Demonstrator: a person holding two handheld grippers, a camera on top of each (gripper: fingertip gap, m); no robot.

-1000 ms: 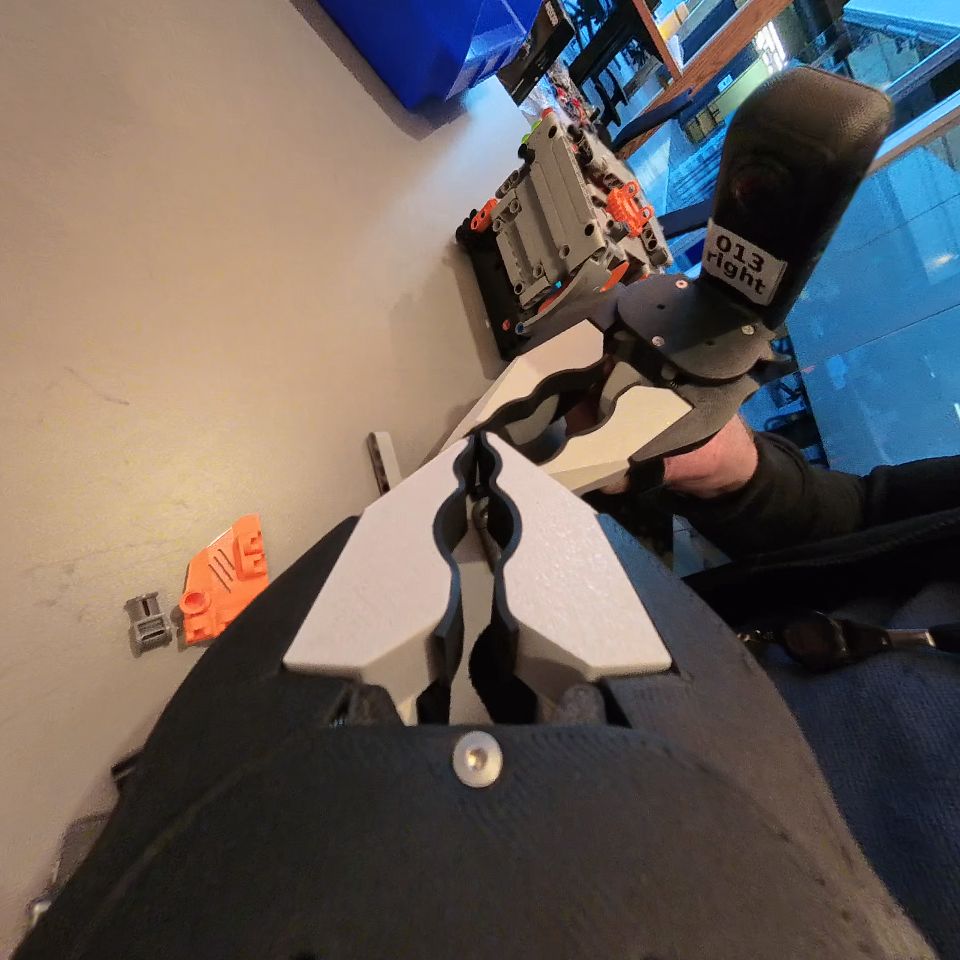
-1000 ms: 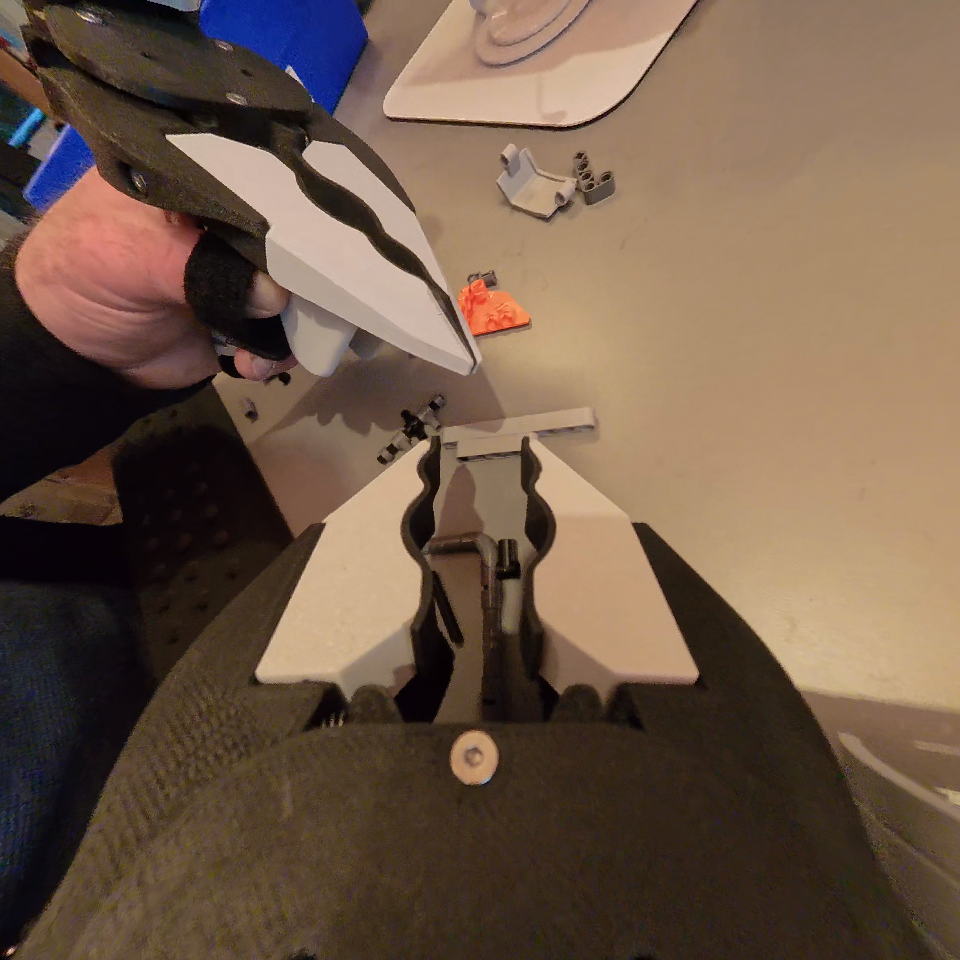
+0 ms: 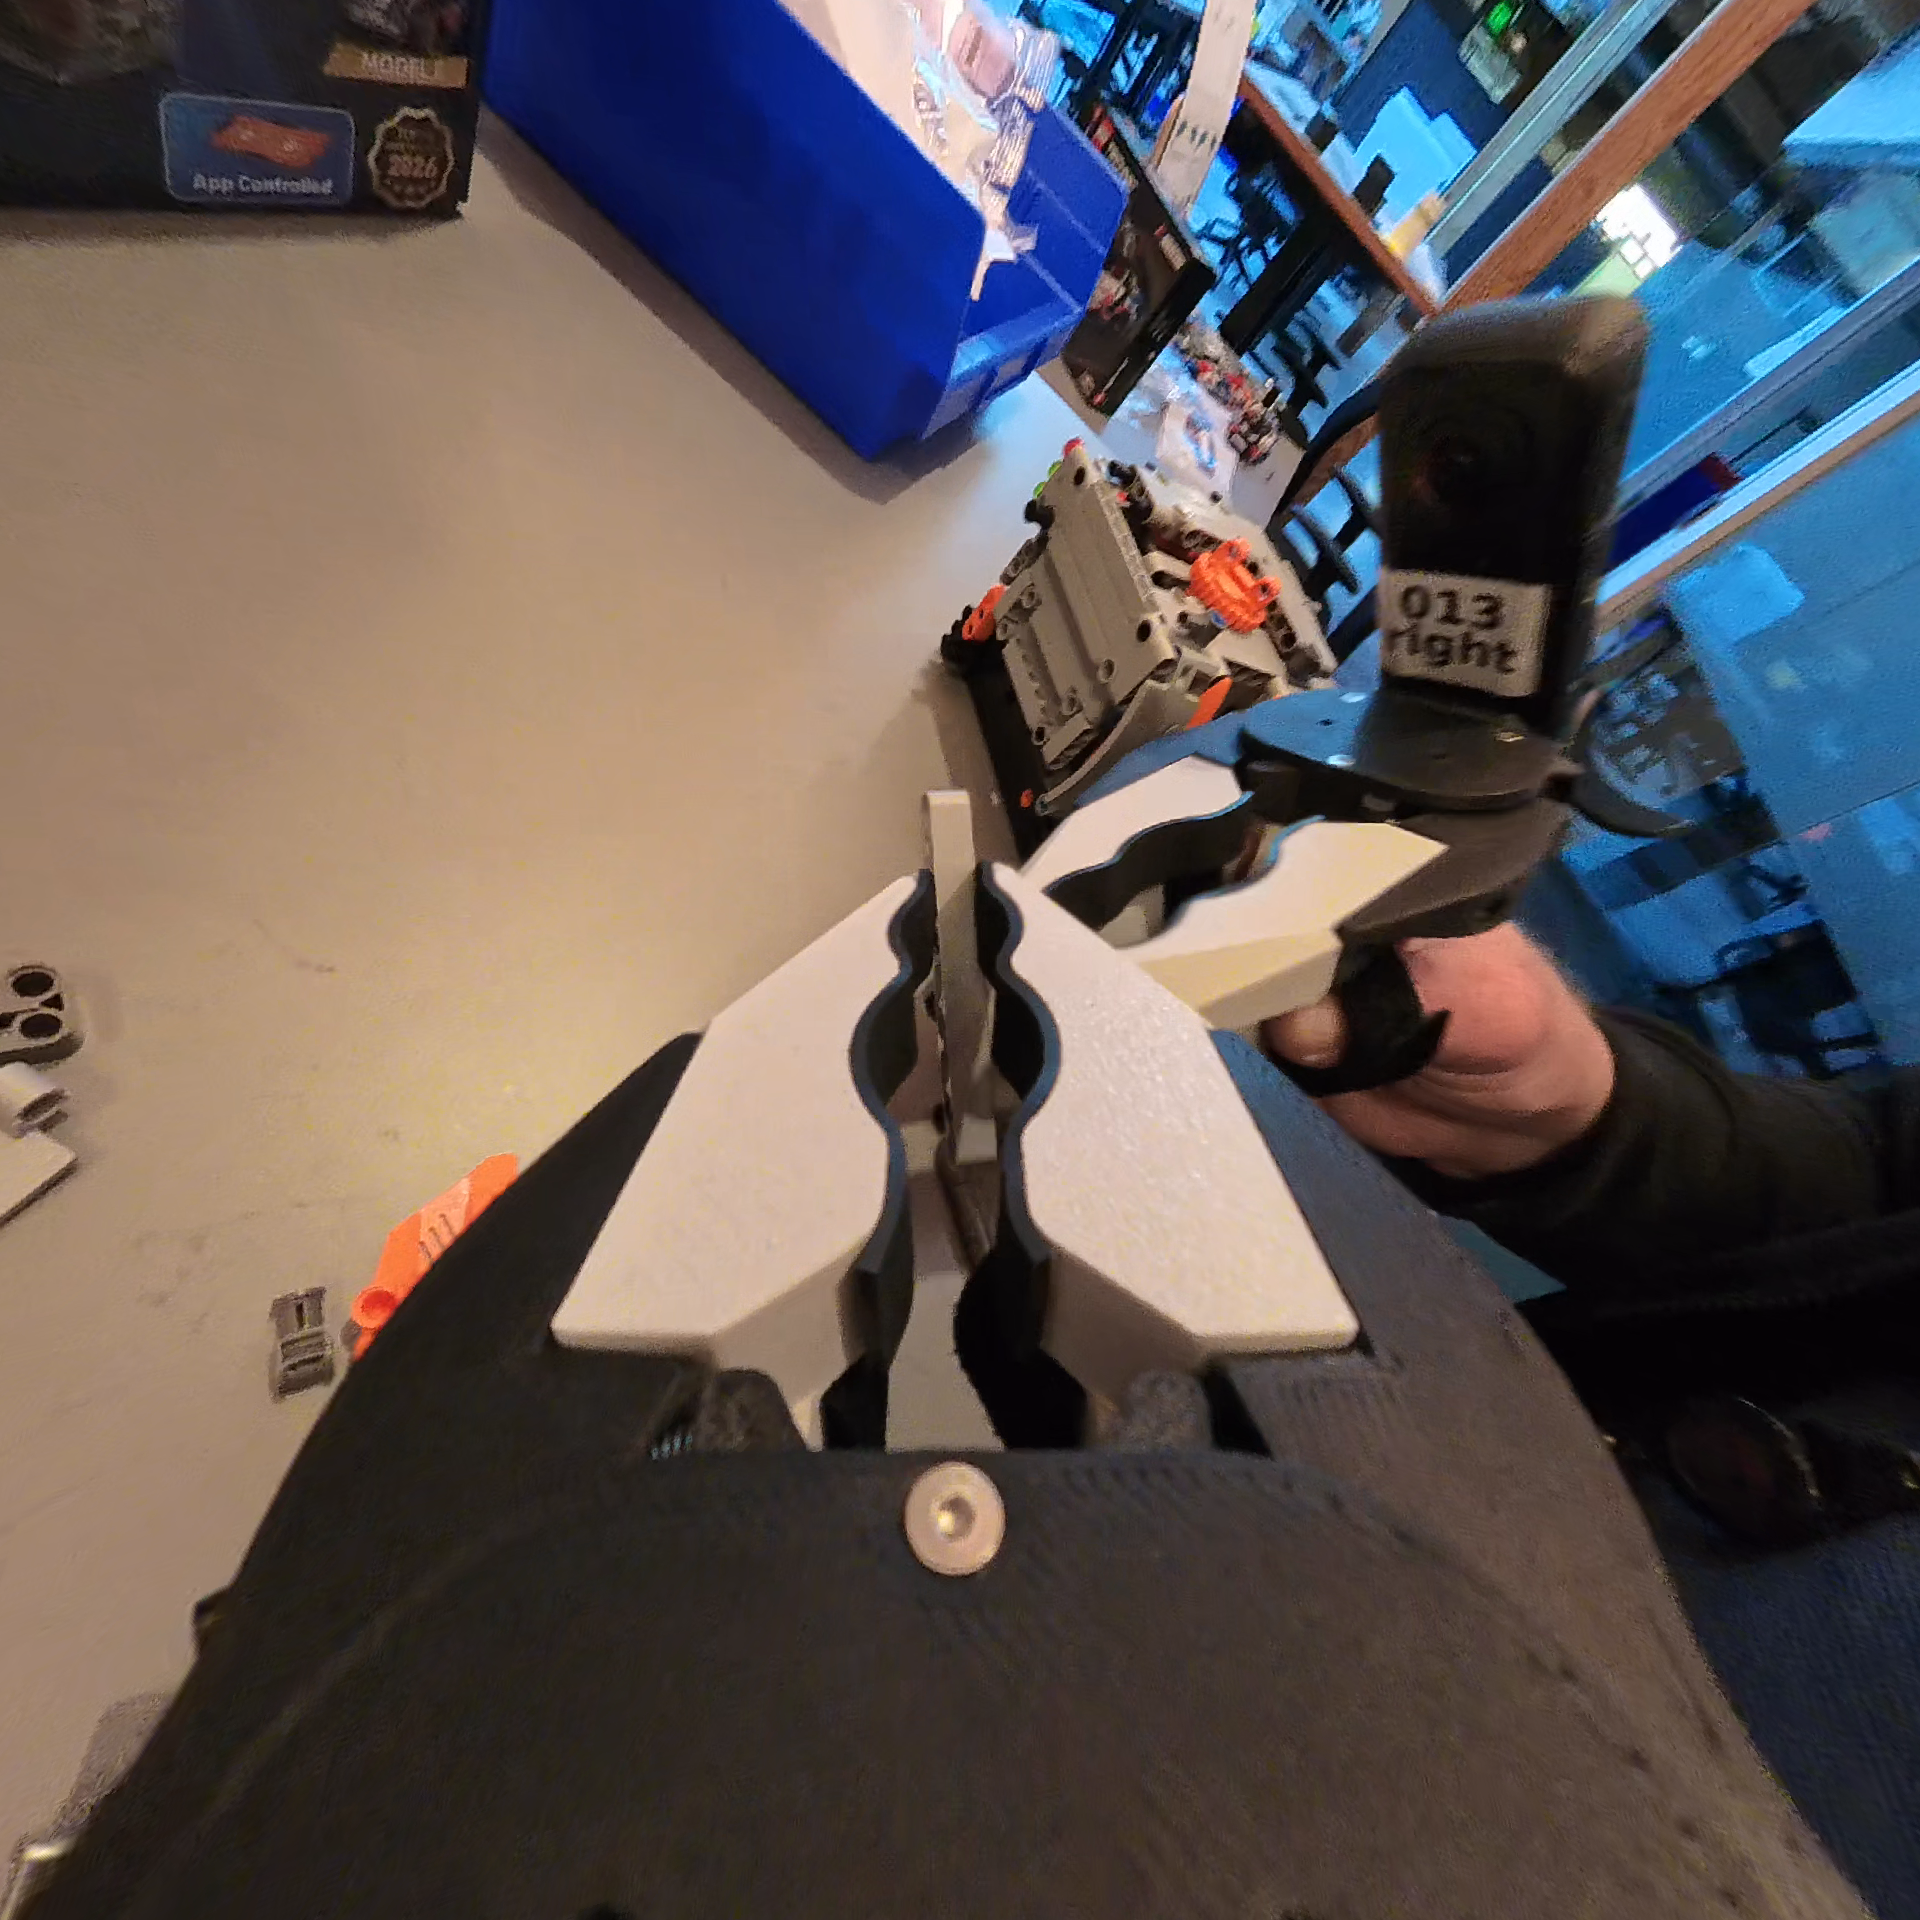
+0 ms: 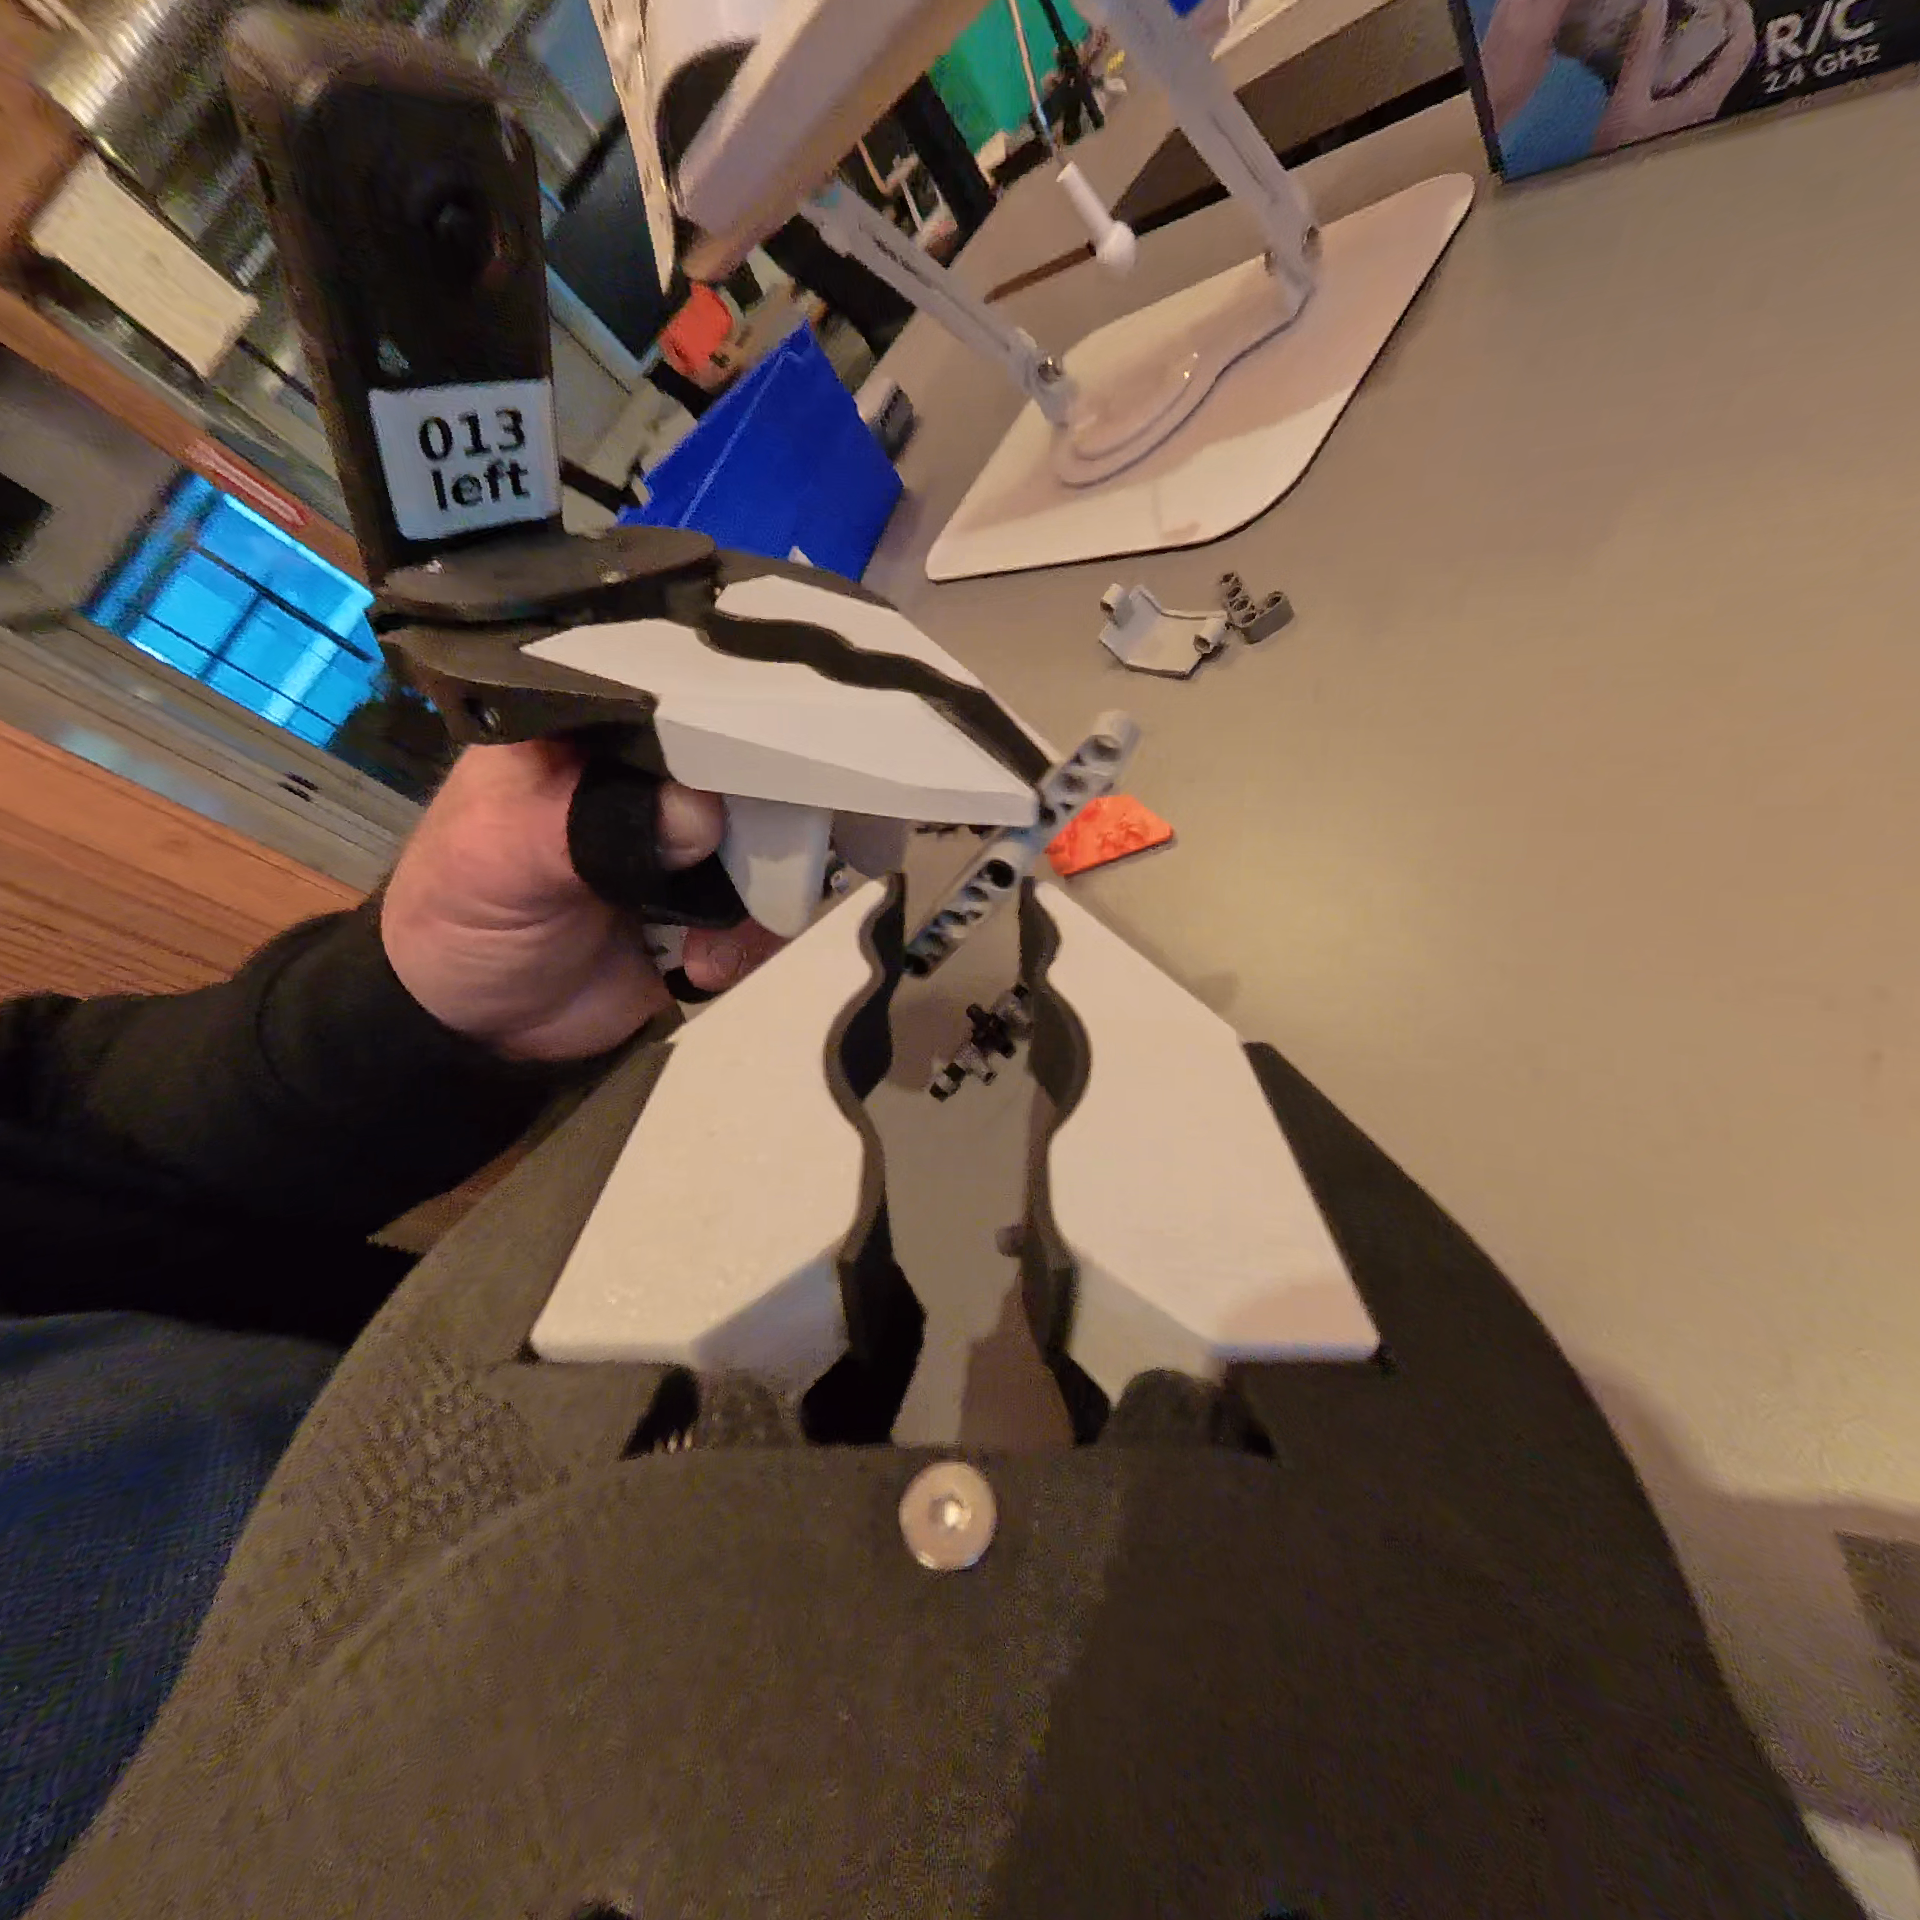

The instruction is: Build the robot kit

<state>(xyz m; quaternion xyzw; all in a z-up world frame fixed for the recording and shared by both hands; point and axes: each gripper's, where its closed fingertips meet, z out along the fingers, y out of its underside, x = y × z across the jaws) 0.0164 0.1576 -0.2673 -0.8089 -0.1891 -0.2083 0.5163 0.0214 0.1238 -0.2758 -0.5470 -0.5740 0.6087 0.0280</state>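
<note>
My left tongs (image 3: 954,914) clamp a long grey holed plastic beam (image 3: 958,935), lifted above the beige surface (image 3: 468,675). Right tongs (image 4: 961,904) gape empty beside it; orange wedge piece (image 4: 1110,833) near.

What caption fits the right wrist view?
Left tongs grip a grey holed beam above the table; right tongs open below.

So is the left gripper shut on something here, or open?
Shut on the grey beam: the left gripper pinches it between its fingertips. The right wrist view shows the beam lifted off the table.
</note>
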